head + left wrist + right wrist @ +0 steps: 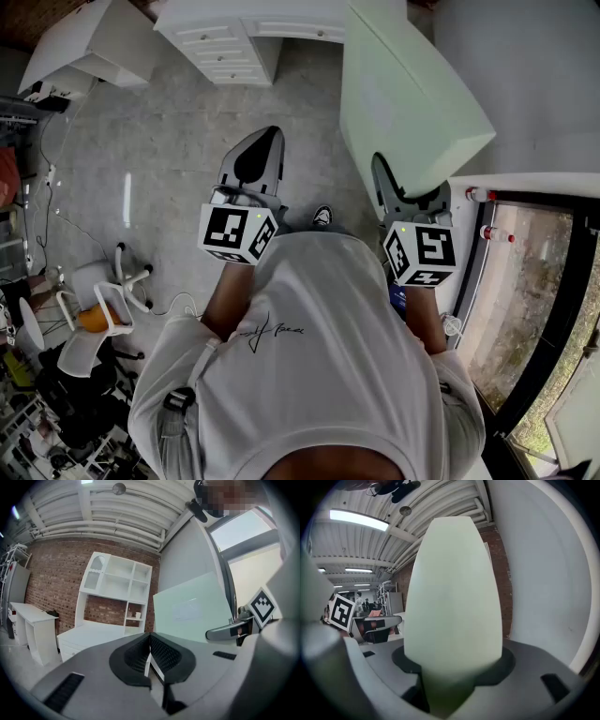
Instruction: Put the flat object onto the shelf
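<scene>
The flat object is a large pale green board (408,94), and it fills the middle of the right gripper view (454,602). My right gripper (401,192) is shut on the board's near edge and holds it out in front of the person, tilted upward. My left gripper (253,161) hangs beside it on the left, jaws shut with nothing between them (150,641). In the left gripper view a white shelf unit (117,588) with open compartments stands against a brick wall, and the board (192,609) shows to its right.
White drawers (234,42) lie ahead beneath the shelf unit. A white desk (84,42) stands at the far left. A white stool (94,314) and cables lie on the grey floor at left. A window with a white sill (525,272) runs along the right.
</scene>
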The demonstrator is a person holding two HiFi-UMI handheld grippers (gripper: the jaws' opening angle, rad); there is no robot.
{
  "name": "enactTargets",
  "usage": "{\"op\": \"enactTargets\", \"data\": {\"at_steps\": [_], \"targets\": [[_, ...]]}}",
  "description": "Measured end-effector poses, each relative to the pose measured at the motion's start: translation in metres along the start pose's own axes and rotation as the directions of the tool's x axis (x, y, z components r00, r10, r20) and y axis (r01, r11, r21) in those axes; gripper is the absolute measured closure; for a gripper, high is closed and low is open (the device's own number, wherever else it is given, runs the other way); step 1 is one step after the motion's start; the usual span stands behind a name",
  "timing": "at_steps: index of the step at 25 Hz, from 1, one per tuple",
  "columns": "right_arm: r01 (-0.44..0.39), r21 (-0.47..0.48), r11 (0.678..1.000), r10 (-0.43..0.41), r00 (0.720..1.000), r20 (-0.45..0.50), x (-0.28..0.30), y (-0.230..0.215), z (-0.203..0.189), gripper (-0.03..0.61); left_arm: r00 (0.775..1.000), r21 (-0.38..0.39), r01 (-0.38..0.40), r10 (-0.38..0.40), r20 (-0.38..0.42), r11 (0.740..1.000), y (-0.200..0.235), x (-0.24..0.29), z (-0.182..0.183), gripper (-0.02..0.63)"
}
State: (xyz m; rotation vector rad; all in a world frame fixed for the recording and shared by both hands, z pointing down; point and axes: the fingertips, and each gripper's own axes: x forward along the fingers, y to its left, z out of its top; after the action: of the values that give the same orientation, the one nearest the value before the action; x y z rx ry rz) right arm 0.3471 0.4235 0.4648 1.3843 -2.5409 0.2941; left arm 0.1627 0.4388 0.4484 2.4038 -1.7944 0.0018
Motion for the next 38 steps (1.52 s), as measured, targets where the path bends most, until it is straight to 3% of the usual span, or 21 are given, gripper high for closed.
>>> {"op": "enactTargets", "data": {"at_steps": [6, 12, 20, 23, 26, 30, 38], "targets": [[-0.01, -0.018, 1.0, 0.01, 1.0, -0.011, -0.002, 0.003, -0.005, 0.304, 0.998, -0.032, 0.065, -0.064, 0.027, 0.997, -0.01, -0.011, 0.005, 0.6], [0.002, -0.025, 1.0, -0.002, 1.0, -0.013, -0.014, -0.007, -0.009, 0.304, 0.998, -0.033, 0.058, -0.058, -0.015, 0.998, -0.02, -0.011, -0.004, 0.6], [-0.007, 0.006, 1.0, 0.006, 0.997, 0.077, -0.006, 0.0, 0.009, 0.302, 0.996, -0.042, 0.079, -0.08, -0.038, 0.996, -0.008, -0.008, 0.002, 0.6], [-0.019, 0.02, 1.0, 0.017, 0.996, 0.088, 0.011, 0.005, 0.015, 0.302, 0.997, -0.018, 0.064, -0.065, -0.046, 0.998, 0.007, -0.002, 0.002, 0.6], [-0.044, 0.046, 0.998, 0.041, 0.996, 0.076, 0.032, 0.011, 0.018, 0.302, 0.997, -0.049, 0.059, -0.061, -0.045, 0.997, 0.029, 0.007, 0.0, 0.6], [-0.015, -0.001, 1.0, 0.015, 0.998, 0.059, 0.065, 0.014, 0.034, 0.302, 0.996, -0.058, 0.087, -0.088, -0.019, 0.995, 0.052, 0.039, 0.011, 0.6], [0.016, -0.004, 1.0, -0.015, 0.993, 0.118, 0.134, 0.027, 0.082, 0.304, 0.991, -0.047, 0.134, -0.133, 0.027, 0.99, 0.113, 0.086, 0.046, 0.6]]}}
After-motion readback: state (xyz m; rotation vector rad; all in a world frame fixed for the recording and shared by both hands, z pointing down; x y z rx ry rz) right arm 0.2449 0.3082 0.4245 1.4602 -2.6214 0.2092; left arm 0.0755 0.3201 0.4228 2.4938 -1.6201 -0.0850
